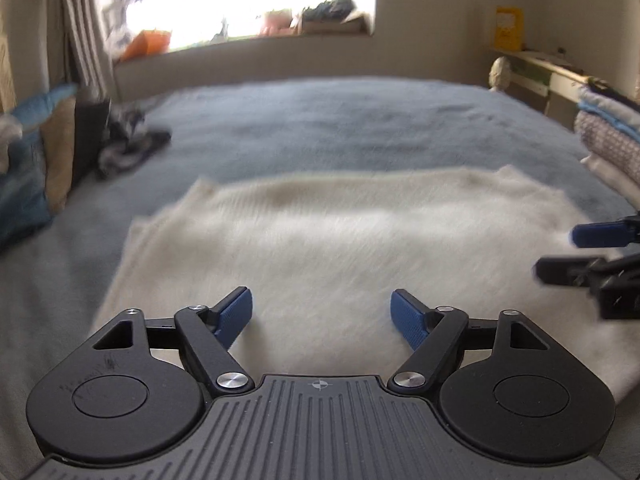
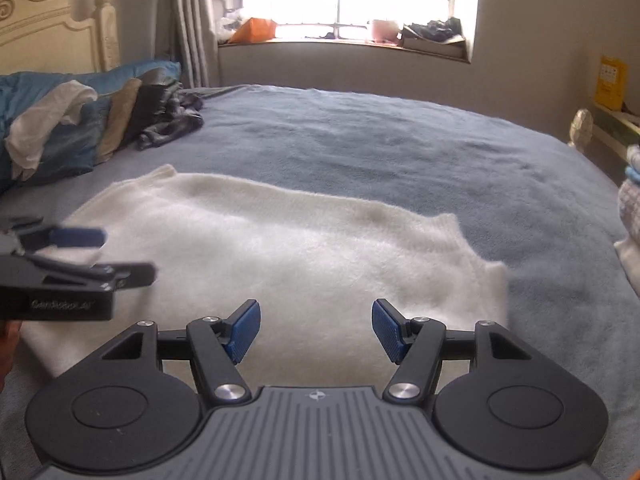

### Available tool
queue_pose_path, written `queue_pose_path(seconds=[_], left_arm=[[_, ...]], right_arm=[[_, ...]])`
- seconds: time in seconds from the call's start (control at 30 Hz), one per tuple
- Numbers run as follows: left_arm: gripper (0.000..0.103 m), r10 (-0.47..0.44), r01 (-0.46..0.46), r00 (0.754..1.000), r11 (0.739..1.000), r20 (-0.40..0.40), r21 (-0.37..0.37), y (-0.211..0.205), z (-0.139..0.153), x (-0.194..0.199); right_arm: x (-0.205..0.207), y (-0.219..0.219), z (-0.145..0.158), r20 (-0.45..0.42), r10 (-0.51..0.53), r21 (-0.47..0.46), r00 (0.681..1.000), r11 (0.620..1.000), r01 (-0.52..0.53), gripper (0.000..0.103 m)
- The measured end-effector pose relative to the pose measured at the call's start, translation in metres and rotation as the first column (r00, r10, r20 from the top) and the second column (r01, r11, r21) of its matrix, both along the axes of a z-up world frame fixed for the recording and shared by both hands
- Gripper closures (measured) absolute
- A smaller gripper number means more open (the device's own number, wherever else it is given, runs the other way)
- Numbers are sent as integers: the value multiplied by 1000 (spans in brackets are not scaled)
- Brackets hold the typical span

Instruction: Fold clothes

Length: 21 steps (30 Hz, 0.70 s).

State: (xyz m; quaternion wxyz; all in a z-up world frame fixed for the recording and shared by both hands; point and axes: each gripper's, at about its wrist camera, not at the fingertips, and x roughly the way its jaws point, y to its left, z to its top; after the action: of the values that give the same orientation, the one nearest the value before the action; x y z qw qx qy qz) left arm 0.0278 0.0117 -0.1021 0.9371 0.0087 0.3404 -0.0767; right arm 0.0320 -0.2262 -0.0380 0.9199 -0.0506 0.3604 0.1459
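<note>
Grey-blue bed (image 2: 380, 140) under a bright window (image 2: 352, 0); blue pillows (image 2: 60, 92) by a cream headboard (image 2: 48, 20), yellow box (image 1: 508, 28) on a shelf

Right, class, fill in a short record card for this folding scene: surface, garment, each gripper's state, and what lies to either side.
surface: grey-blue bedspread
garment: white fleecy garment, lying flat on the bedspread, held by neither gripper
left gripper: open, above the garment's near edge
right gripper: open, above the garment's near edge
left side: loose heap of clothes near the headboard
right side: stack of folded laundry
background: bright window with clutter on the sill
</note>
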Motion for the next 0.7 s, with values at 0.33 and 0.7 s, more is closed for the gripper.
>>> queue_pose_path(seconds=[0.33, 0.7], left_arm=[[15, -9, 11, 1000, 997, 15, -76, 13, -6, -4], [14, 5, 0, 998, 995, 56, -97, 24, 3, -1]], right_arm=[[12, -14, -8, -67, -63, 57, 996, 996, 67, 35], [23, -33, -25, -89, -164, 58, 982, 984, 169, 29]])
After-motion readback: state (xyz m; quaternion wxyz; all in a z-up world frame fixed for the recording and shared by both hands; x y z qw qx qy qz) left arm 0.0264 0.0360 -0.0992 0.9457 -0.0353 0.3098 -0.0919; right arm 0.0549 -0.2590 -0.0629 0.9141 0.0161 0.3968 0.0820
